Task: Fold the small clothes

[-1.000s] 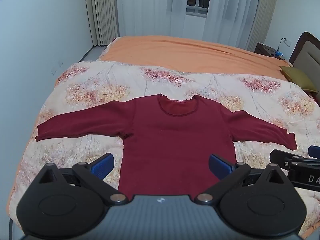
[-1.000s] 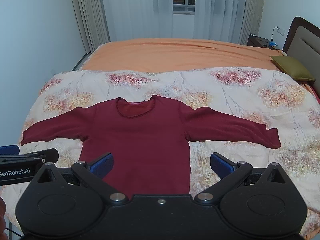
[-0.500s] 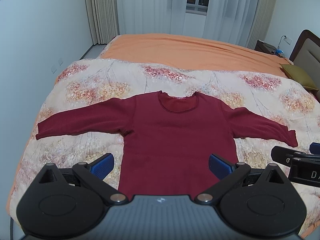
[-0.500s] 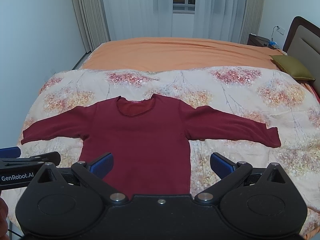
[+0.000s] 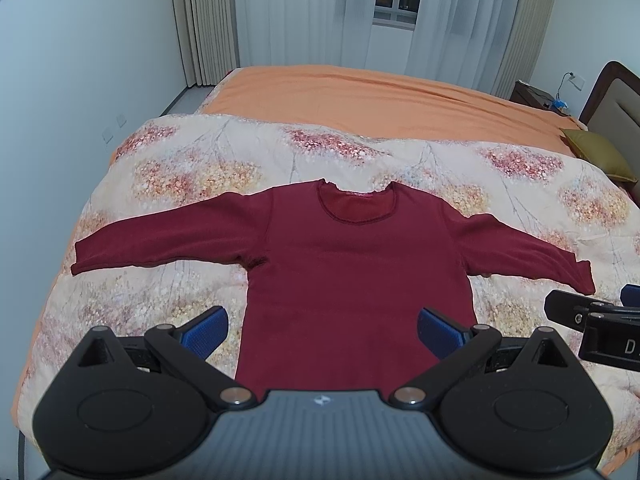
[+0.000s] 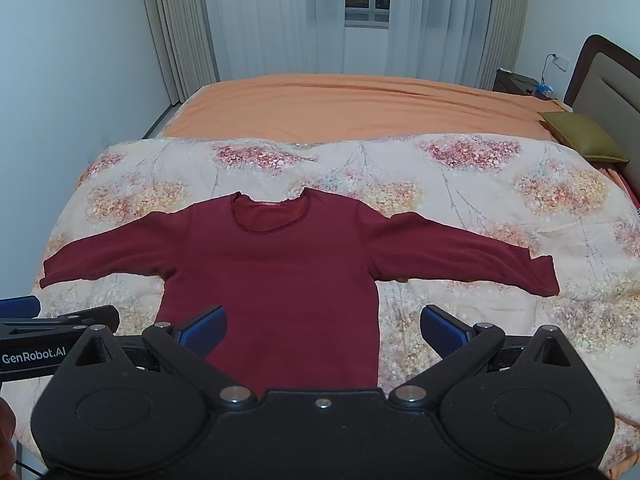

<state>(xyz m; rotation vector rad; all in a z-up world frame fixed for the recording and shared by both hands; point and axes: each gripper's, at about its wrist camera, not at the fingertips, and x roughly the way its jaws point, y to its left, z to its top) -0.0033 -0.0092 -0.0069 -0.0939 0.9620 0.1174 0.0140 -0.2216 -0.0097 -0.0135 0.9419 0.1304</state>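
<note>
A dark red long-sleeved shirt (image 5: 356, 272) lies flat and face up on a floral quilt (image 5: 192, 168), both sleeves spread out sideways, neck towards the far side. It also shows in the right wrist view (image 6: 272, 280). My left gripper (image 5: 322, 330) is open and empty, held above the shirt's hem. My right gripper (image 6: 322, 328) is open and empty, above the hem's right corner. Each gripper shows at the edge of the other's view: the right one (image 5: 592, 320), the left one (image 6: 40, 332).
The quilt covers the near half of a bed with an orange sheet (image 6: 360, 100). An olive pillow (image 6: 584, 136) and a headboard (image 6: 604, 76) are at the right. A nightstand (image 6: 520, 82) stands in the far right corner. Curtains (image 6: 280, 16) hang behind, and a wall runs along the left.
Both grippers have drifted slightly back from the bed; the shirt sits a little higher in the views. The shirt itself has not moved and both grippers stay open.
</note>
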